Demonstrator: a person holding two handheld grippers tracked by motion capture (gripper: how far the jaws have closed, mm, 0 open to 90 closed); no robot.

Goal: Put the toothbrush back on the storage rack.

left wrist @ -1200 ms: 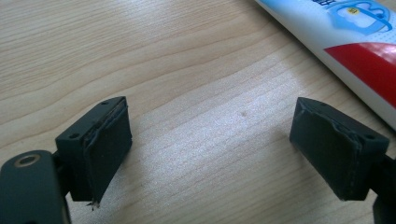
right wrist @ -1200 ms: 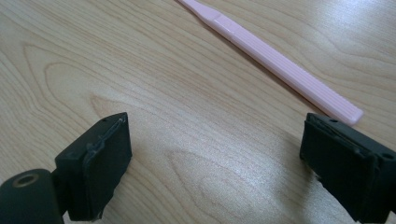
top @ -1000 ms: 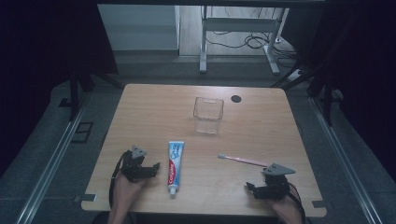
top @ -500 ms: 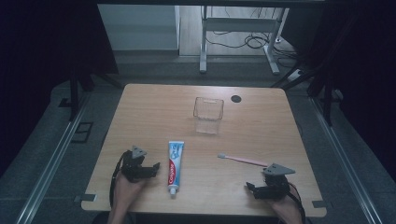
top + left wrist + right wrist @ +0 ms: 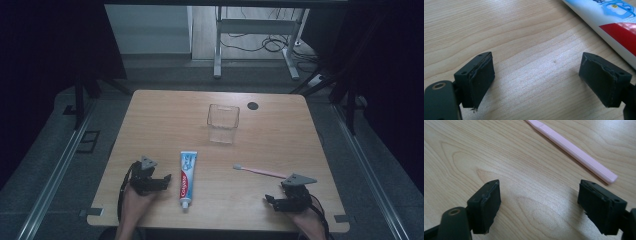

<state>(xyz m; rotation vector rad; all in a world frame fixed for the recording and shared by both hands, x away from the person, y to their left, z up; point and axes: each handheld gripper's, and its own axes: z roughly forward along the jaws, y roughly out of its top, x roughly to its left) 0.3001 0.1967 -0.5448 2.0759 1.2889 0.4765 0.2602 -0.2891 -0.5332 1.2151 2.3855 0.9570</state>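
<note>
We see two claws resting low at the near edge of the wooden bench, one in each hand. The left claw sits just left of the toothpaste tube, which lies flat, its cap toward the person and its crimped end pointing toward the far side. In the left gripper view the jaws stand wide apart over bare wood, nothing between them, and the toothpaste tube runs past the upper right corner, just beyond the right jaw and not touching it.

The right claw sits at the near right of the bench. Its jaws have just been closing a little, yet we still find them wide, with only bare wood between them. The pink toothbrush lies flat just beyond this claw, its head pointing toward the toothpaste tube and its handle end close to the claw's grey plate. In the right gripper view the toothbrush crosses diagonally ahead of the jaws, its handle end near the right jaw but apart from it.

Farther out, near the middle of the bench, a clear square cup stands upright, well apart from both claws.
</note>
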